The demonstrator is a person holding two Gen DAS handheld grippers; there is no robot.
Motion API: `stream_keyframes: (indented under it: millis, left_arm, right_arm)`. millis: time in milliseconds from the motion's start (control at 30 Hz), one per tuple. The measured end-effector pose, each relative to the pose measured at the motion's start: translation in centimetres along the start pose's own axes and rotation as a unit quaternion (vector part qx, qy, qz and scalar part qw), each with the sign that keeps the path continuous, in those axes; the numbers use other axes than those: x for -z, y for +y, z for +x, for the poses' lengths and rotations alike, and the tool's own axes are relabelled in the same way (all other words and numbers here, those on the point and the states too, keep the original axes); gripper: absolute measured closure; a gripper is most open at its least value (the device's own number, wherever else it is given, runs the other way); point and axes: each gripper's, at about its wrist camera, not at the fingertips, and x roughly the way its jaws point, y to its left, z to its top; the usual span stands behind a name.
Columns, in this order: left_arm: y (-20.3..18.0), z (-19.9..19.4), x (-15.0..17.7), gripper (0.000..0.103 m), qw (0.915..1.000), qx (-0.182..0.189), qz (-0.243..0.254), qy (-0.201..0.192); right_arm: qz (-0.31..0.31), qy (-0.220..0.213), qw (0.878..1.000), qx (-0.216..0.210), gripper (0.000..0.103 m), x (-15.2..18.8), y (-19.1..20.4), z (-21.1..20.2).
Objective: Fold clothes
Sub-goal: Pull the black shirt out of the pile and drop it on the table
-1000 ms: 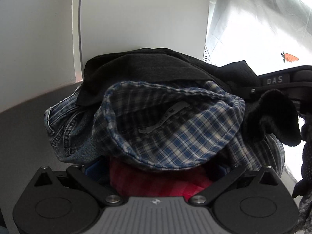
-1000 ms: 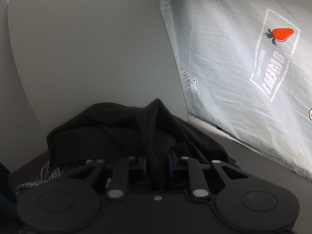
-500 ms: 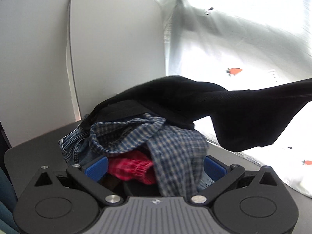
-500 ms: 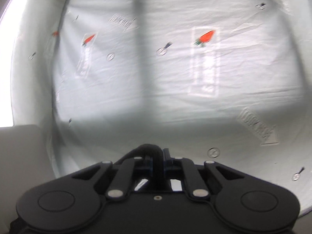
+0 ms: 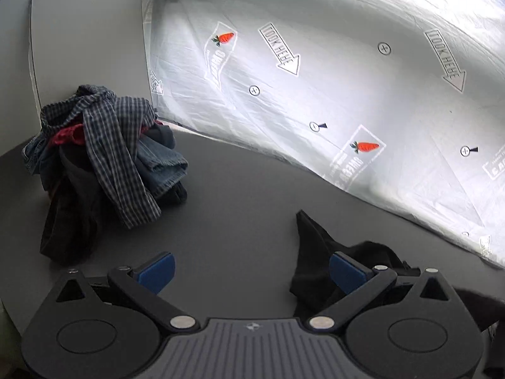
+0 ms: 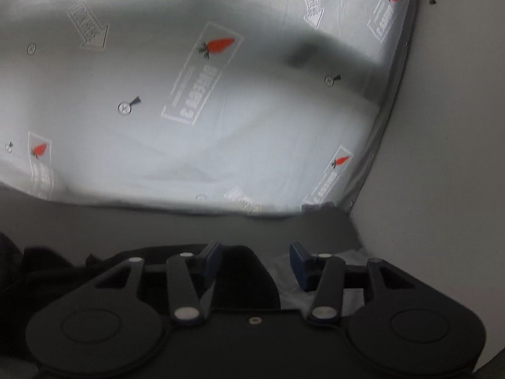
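Note:
A pile of clothes (image 5: 101,158) sits at the far left of the dark grey table (image 5: 240,195): a blue checked shirt on top, with red fabric, denim and black cloth under it. A black garment (image 5: 315,246) lies crumpled on the table to the right, apart from the pile. My left gripper (image 5: 252,271) is open, well back from the pile, its right finger against the black garment. My right gripper (image 6: 255,263) is open too. The black garment (image 6: 243,284) lies between and under its fingers, nearer the left one; this view is blurred.
A white printed sheet (image 5: 315,79) with carrot and arrow marks hangs along the table's far edge. A pale grey panel (image 5: 85,31) stands behind the pile. Another pale wall (image 6: 448,126) rises on the right in the right wrist view.
The right gripper carried the black garment off the pile to the right, came down to the table and opened. The left gripper drew back from the pile, which now lies farther away.

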Motion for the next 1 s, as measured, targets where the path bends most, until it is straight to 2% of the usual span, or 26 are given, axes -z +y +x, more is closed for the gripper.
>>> stream_keyframes:
  millis: [67, 133, 200, 267, 400, 500, 567, 667, 800, 867, 933, 1000]
  left_arm:
    - [-1.3, 0.1, 1.2, 0.000, 0.9995, 0.011, -0.003, 0.028]
    - [-2.3, 0.4, 2.1, 0.000, 0.9985, 0.023, 0.003, 0.050]
    - [-3.2, 0.7, 2.3, 0.000, 0.9976, 0.029, 0.026, 0.056]
    - [-4.1, 0.8, 2.3, 0.000, 0.9967, 0.033, 0.053, 0.052]
    - [-6.0, 2.5, 1.2, 0.000, 0.9942, 0.044, 0.085, 0.051]
    - [-7.3, 4.8, 0.3, 0.000, 0.9919, 0.054, 0.098, 0.060]
    - [-8.6, 6.5, -0.3, 0.000, 0.9889, 0.055, 0.126, 0.057]
    - [-10.3, 9.5, -1.2, 0.000, 0.9833, 0.057, 0.165, 0.051]
    - [-12.2, 14.6, -2.4, 0.000, 0.9785, 0.058, 0.183, 0.076]
    - [-12.9, 17.0, -2.9, 0.000, 0.9771, 0.050, 0.189, 0.084]
    - [-12.3, 17.8, -3.2, 0.000, 0.9787, 0.041, 0.182, 0.085]
    - [-11.3, 18.0, -3.5, 0.000, 0.9811, 0.032, 0.171, 0.086]
  right_arm:
    - [0.012, 0.071, 0.996, -0.053, 0.053, 3.7, 0.8, 0.7]
    - [0.005, 0.114, 0.989, -0.097, 0.053, 6.4, 3.0, 0.8]
    - [-0.014, 0.134, 0.982, -0.133, 0.051, 7.8, 5.2, 0.8]
    - [-0.033, 0.130, 0.979, -0.155, 0.049, 7.7, 7.5, 0.9]
    - [-0.053, 0.095, 0.981, -0.161, 0.043, 5.5, 10.5, 1.8]
    - [-0.063, 0.070, 0.984, -0.151, 0.036, 3.2, 11.8, 3.5]
    - [-0.071, 0.059, 0.985, -0.148, 0.033, 1.9, 12.4, 5.2]
    - [-0.084, 0.058, 0.986, -0.135, 0.029, -0.2, 13.7, 8.6]
    - [-0.098, 0.062, 0.985, -0.131, 0.028, -1.9, 16.0, 12.8]
    - [-0.112, 0.066, 0.978, -0.165, 0.029, -2.4, 17.6, 14.4]
    - [-0.114, 0.100, 0.961, -0.233, 0.029, -2.8, 19.3, 16.0]
    - [-0.084, 0.144, 0.945, -0.280, 0.029, -2.8, 20.5, 17.6]
